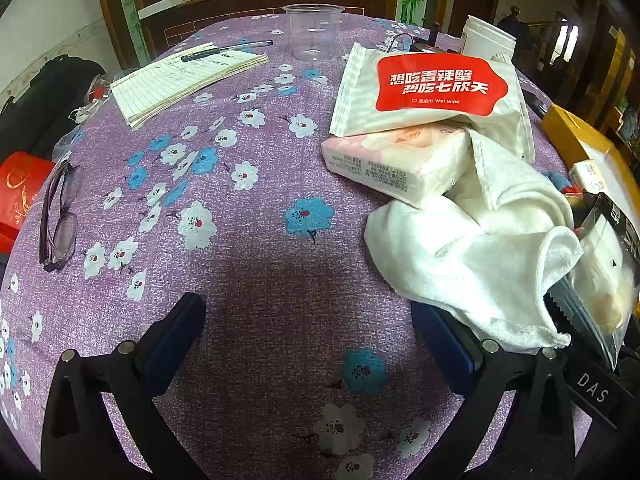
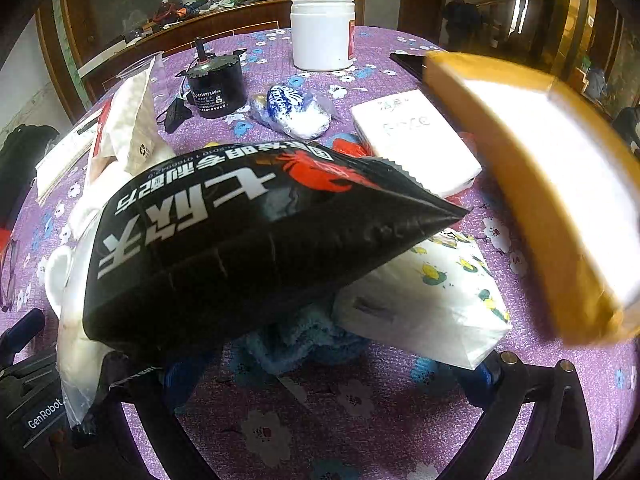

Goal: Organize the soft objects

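My left gripper is open low over the purple flowered tablecloth, with nothing between its fingers. A rumpled white towel lies at its right, its hem draped over the right finger. Behind the towel sits a pink tissue pack with a red-labelled wet wipe pack on top. My right gripper is open. A puffed black snack bag rests across its left finger. Under the bag lies a fluffy blue cloth, beside a duck-print tissue pack.
A notepad with a pen, a clear plastic cup and glasses lie left and far. A white jar, black motor, blue-white packet, white box and blurred yellow box crowd the right side.
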